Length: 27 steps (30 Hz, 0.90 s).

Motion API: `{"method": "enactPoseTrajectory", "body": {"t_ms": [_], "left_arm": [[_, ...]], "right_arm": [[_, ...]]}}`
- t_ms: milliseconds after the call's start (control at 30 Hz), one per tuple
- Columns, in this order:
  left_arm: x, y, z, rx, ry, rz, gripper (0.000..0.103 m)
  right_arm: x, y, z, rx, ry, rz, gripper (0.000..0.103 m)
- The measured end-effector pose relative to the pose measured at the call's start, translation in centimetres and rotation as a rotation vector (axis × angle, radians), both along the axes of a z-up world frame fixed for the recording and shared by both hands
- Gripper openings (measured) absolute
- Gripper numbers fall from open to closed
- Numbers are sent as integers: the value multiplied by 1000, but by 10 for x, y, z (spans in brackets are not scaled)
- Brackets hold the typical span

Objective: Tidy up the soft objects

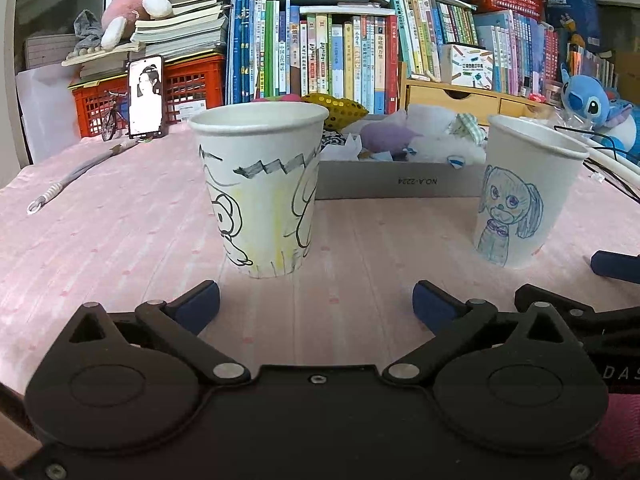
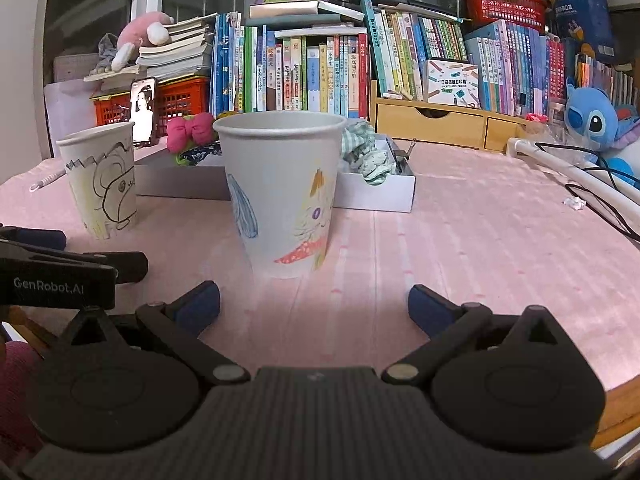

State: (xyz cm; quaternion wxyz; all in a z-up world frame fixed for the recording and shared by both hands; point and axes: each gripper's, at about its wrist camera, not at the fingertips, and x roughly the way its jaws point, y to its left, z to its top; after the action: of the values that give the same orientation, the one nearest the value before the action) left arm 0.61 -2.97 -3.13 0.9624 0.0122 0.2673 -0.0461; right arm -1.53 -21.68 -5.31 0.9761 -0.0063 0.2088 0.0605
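Observation:
Two drawn-on paper cups stand upright on the pink cloth. In the left wrist view the yellow-tinted cup point(image 1: 261, 188) stands just beyond my left gripper point(image 1: 316, 306), which is open with nothing between its blue pads. The cup with a blue dog drawing point(image 1: 520, 196) is to the right. In the right wrist view that second cup point(image 2: 282, 192) stands just ahead of my right gripper point(image 2: 314, 306), also open and empty. The yellow-tinted cup point(image 2: 102, 180) appears at left there. Behind the cups a shallow white box point(image 1: 400, 184) point(image 2: 376, 196) holds soft toys and cloth pieces.
Books point(image 1: 340, 56), red crates point(image 1: 192, 88) and a wooden drawer unit point(image 2: 432, 124) line the back. A phone point(image 1: 145, 96) leans against a crate. A blue plush point(image 2: 596, 120) and cables point(image 2: 600, 204) sit at the right. A cord point(image 1: 68, 184) lies at the left.

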Motion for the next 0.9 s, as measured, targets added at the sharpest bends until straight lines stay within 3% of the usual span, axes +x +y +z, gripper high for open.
{"method": "enactPoseTrajectory", "body": {"t_ms": [900], "left_arm": [[6, -3, 2, 8, 35, -18, 103]], "right_arm": [[4, 0, 0, -6, 18, 8, 103]]}}
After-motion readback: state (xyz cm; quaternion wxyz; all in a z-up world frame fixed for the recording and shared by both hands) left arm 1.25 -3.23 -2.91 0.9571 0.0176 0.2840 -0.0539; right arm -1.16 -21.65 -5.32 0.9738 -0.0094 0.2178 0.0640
